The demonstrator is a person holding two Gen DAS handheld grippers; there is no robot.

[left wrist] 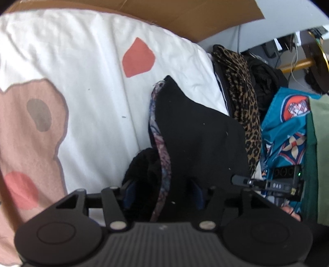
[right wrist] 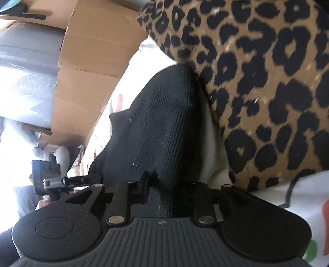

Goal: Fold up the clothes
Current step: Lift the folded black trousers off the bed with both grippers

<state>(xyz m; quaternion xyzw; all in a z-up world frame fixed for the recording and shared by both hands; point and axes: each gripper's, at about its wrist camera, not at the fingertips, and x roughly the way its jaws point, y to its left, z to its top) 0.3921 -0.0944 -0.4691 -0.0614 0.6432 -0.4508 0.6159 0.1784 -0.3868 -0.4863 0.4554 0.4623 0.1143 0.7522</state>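
A white bed sheet (left wrist: 86,67) printed with a large pink bear shape and red patches fills most of the left wrist view, and a flattened cardboard box (left wrist: 185,18) stands behind it. On the sheet lies one black garment (left wrist: 197,139), its long axis running from the camera up toward the cardboard, narrowing to a corner that points away; a patterned purple lining shows along its left edge. The left gripper (left wrist: 162,195) has this cloth bunched between its two fingers, which appear pressed on it, though the dark fabric hides the pads. Only the left view shows one teal printed garment (left wrist: 285,131) at the right and the other tool beside it. The right wrist view alone shows the black garment (right wrist: 160,123) as ribbed knit, rising tilted away from the camera, with one leopard-print garment (right wrist: 257,86) just beside it, touching its upper right edge. The right gripper (right wrist: 166,197) is clamped on the near end of the black knit.
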